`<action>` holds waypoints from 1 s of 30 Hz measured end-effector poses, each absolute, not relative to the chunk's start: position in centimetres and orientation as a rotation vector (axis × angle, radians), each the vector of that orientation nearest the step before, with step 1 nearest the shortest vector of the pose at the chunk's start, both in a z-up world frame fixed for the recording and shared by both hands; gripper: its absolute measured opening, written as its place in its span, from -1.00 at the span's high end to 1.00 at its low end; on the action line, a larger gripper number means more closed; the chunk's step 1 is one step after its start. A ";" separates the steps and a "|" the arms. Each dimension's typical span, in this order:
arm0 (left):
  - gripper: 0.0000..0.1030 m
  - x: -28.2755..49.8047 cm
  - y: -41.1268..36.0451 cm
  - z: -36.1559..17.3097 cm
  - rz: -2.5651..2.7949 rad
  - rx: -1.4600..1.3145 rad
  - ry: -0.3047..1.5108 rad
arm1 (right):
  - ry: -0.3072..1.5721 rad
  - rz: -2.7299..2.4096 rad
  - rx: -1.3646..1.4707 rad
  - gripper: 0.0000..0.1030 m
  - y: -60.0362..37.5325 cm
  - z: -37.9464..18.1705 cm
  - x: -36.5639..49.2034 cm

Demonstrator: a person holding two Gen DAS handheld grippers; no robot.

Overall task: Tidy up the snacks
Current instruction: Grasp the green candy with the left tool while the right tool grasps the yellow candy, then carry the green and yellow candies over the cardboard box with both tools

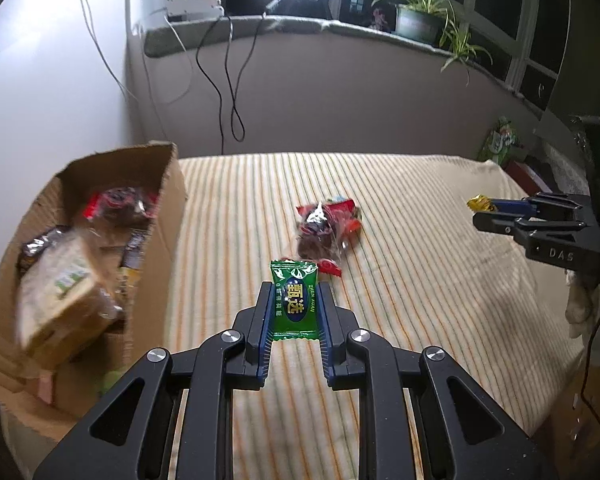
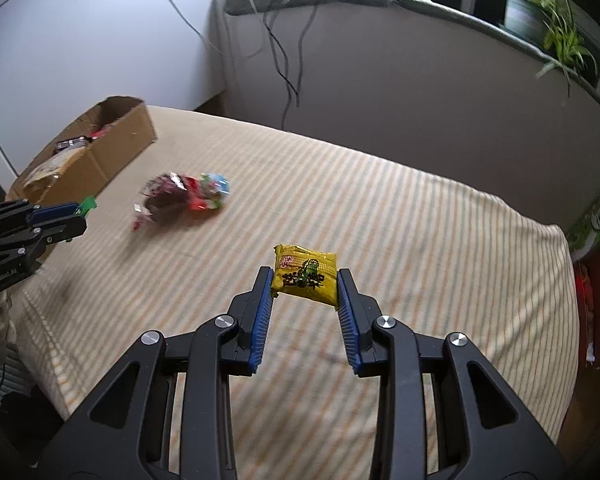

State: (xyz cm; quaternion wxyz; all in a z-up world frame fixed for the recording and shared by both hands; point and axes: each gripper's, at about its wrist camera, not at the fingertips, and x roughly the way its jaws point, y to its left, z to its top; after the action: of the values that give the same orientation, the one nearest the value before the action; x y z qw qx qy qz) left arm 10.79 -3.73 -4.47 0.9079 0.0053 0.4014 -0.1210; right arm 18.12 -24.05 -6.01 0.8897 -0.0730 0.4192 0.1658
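Note:
My left gripper (image 1: 294,286) is shut on a green candy wrapper (image 1: 295,304), held above the striped bedspread (image 1: 420,280). In the right wrist view that same gripper (image 2: 78,212) shows at the left edge with the green candy (image 2: 87,204) at its tips. My right gripper (image 2: 305,278) is shut on a yellow snack packet (image 2: 305,276); in the left wrist view it (image 1: 478,210) appears at the right with the yellow packet (image 1: 478,202). A clear bag of red and dark snacks (image 1: 326,228) (image 2: 182,196) lies on the bed between them. A cardboard box (image 1: 156,248) (image 2: 120,140) with several snacks stands at the left.
A wall with hanging cables (image 1: 224,92) and a windowsill with potted plants (image 1: 420,16) rise behind the bed. A green package (image 2: 598,216) and red items sit past the bed's right edge. The bed's front edge drops off near me.

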 end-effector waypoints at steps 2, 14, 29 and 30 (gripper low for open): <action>0.64 10.5 -3.2 -4.0 -0.246 0.007 0.816 | 0.861 0.360 -0.159 0.37 -23.1 -5.5 17.9; 0.64 8.4 0.8 -2.3 -0.203 -0.026 0.762 | 0.816 0.462 -0.210 0.36 -16.5 -3.2 16.9; 0.64 7.2 7.6 -1.6 -0.096 -0.085 0.728 | 0.793 0.606 -0.249 0.37 -7.1 -2.2 17.1; 0.64 7.1 8.1 -1.6 -0.086 -0.090 0.726 | 0.793 0.615 -0.251 0.37 -6.4 -2.1 17.1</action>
State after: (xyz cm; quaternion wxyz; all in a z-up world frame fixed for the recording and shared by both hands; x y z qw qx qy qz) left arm 7.09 8.14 -1.56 0.9329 -0.0439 0.3551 -0.0418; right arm 17.14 -6.45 -2.11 0.8693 -0.1198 0.3789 0.2941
